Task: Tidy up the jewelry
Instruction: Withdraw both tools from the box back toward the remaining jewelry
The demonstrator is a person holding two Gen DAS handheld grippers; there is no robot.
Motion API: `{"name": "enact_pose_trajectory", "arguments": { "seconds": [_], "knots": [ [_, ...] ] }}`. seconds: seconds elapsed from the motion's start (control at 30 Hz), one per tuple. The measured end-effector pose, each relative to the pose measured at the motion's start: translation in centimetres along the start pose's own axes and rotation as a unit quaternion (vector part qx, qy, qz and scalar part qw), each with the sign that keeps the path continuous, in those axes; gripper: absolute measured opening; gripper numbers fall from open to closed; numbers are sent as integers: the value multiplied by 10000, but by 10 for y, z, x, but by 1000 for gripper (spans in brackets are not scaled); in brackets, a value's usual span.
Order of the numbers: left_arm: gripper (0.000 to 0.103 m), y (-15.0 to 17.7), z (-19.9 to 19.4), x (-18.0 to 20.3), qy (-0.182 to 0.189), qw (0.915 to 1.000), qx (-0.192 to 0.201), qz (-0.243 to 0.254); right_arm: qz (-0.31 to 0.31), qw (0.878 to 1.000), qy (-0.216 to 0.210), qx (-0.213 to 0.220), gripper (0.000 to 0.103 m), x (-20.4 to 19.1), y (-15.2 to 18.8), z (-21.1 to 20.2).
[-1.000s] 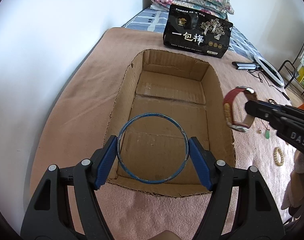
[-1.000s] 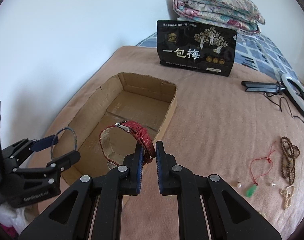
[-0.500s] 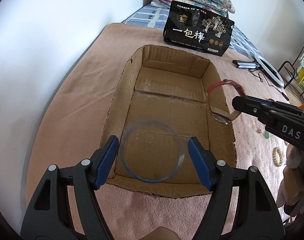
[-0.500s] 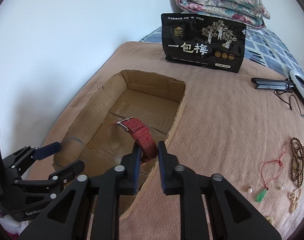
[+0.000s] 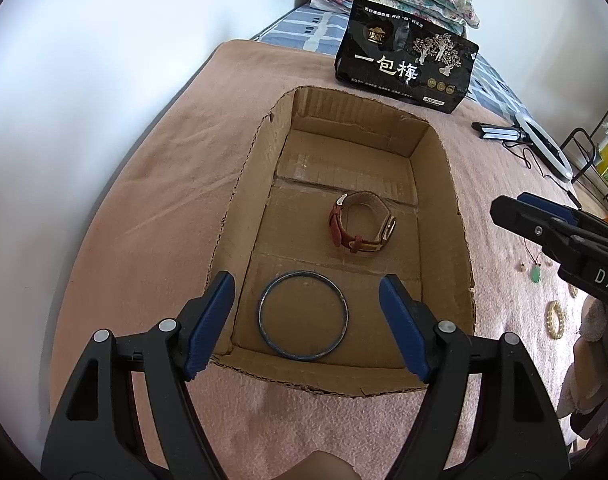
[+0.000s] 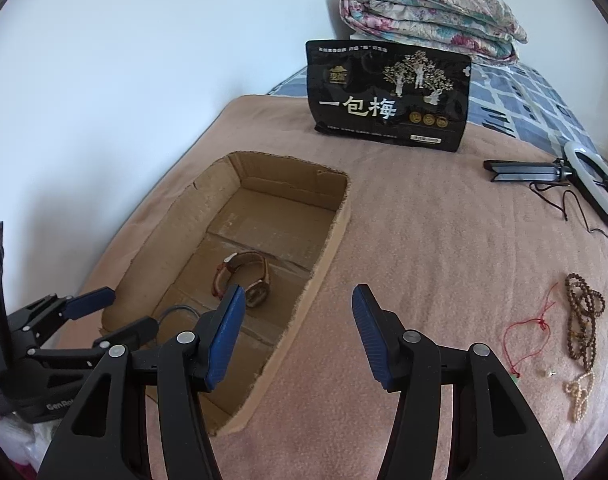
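Item 1, cardboard box (image 5: 444, 184): open-topped and shallow, with ragged cut edges, sitting on the pink blanket (image 6: 424, 240) of the bed. It holds two pieces. The blue bangle (image 5: 303, 316) lies flat near the close wall. The red-strap watch (image 5: 362, 224) rests on its side nearer the middle, strap buckled in a loop. The two are apart and not touching.

Item 2, my left tool (image 5: 307, 328): fingers spread wide and holding nothing, above the box's near edge with the bangle lying below between them.

Item 3, my right tool (image 6: 299, 336): fingers likewise apart and empty, above the box's right wall and the blanket.

Item 4, pieces not yet boxed, on the blanket to my right:
- Brown bead strand (image 6: 582, 316). It looks limp and light and is likely to drape and trail, so I would pinch a bunched section.
- Red cord with green pendant (image 6: 526, 336). The cord is thin and hard to catch, so taking it at the pendant seems the safer hold.
- Pearl bracelet (image 6: 579, 394). The beads are smooth and may slip, so I would clamp across the strand rather than on a single bead.
- Small loose pearls (image 6: 545, 372). They are tiny, apt to roll, and look the hardest of the lot to seize.

Item 5, background: black snack bag (image 6: 390, 96), ring light (image 6: 596, 184), folded quilt (image 6: 432, 12).
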State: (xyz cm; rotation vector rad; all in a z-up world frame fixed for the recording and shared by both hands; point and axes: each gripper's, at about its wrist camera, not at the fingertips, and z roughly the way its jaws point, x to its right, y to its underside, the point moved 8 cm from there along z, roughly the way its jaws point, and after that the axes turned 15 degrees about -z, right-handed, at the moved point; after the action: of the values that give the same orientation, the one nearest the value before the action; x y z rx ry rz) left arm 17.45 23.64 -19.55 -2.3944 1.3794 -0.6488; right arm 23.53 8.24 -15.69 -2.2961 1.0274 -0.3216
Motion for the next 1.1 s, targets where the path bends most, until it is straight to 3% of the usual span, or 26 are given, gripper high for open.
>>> {"name": "enact_pose_trajectory", "arguments": {
  "seconds": [0.13, 0.3, 0.5, 0.6, 1.1],
  "knots": [
    [77, 0, -5, 5, 24, 9999, 86, 75, 8, 9999, 110, 15, 55, 7, 5, -7],
    [77, 1, -14, 20, 83, 9991, 292, 283, 8, 9994, 329, 90, 65, 20, 14, -22],
    [77, 7, -24, 46, 152, 9968, 470, 625, 101, 9987, 492, 60, 67, 44, 30, -39],
    [77, 12, -26, 61, 229, 9957, 474, 758, 202, 9981, 577, 21, 71, 62, 41, -46],
    [77, 47, -26, 159, 863, 9869, 261, 1339, 619, 9893, 1323, 75, 71, 170, 113, -101]
  ]
}}
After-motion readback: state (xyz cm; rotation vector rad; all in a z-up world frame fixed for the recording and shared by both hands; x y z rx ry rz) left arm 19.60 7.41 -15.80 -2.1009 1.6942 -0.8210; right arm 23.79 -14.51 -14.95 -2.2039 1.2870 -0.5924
